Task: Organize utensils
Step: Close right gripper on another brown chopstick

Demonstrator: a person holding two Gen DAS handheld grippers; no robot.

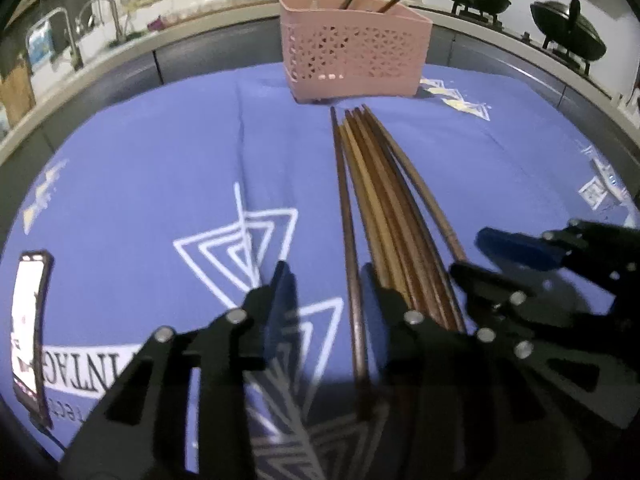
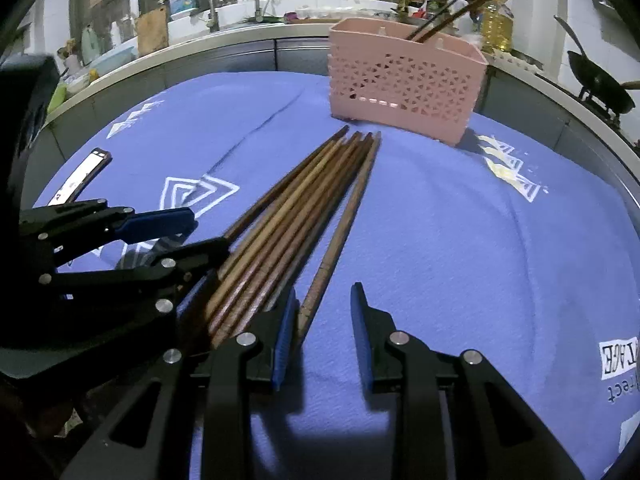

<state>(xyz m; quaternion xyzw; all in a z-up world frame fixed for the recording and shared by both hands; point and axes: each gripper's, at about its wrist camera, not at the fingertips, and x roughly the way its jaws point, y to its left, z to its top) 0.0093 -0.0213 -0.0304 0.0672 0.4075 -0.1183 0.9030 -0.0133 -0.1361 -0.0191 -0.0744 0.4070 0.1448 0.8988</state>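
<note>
- Brown wooden chopsticks (image 1: 384, 200) lie bundled on the blue-clothed surface (image 1: 160, 160), near the pink perforated plastic basket (image 1: 354, 56).
- Left tool (image 1: 328, 280) spread, straddling one chopstick.
- Right tool (image 2: 324, 304) spread, straddling another.

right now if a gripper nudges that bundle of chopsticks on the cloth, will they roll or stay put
The chopsticks look thin, stiff and light, so they would probably scatter sideways rather than bend. The purple cloth may damp rolling somewhat.
</note>
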